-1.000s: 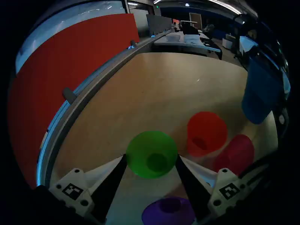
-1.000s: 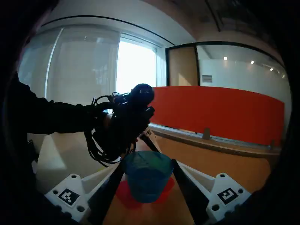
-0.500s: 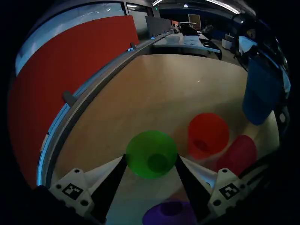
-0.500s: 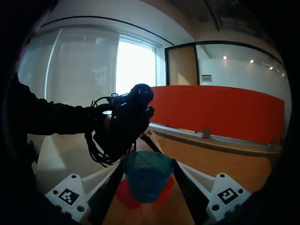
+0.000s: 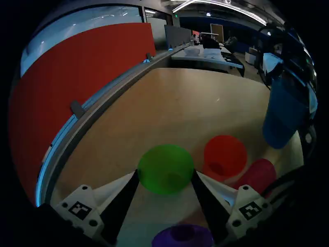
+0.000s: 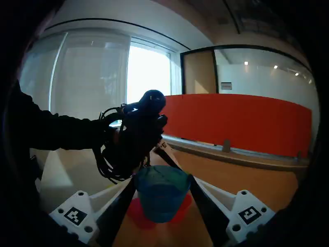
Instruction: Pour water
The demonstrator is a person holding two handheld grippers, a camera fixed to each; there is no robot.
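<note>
- Carefully: the blue cup (image 6: 160,201) hangs in the air well apart from the green cup (image 5: 165,164). If you tip it from there, I judge the water would land on the table (image 5: 177,103) or in the red cup (image 5: 224,154) standing just beside the green one.
- Watch the neighbours too. A pink cup (image 5: 259,175) and a purple cup (image 5: 181,235) stand close around the green cup, so a sweeping approach could knock one over.
- Squeeze with care: both cups look like thin plastic, and a hard tilt could let one slip or buckle.
- Your left gripper (image 5: 164,175) is partly closed, with both fingers pressed on the green cup's sides, holding it above the table.
- Your right gripper (image 6: 161,181) is likewise clamped on the blue cup, one finger on each side, and the cup stands upright.
- I cannot tell how much water the blue cup carries, so begin any tilt slowly.
- From the right gripper view, your other hand (image 6: 131,138) sits just beyond the blue cup.
</note>
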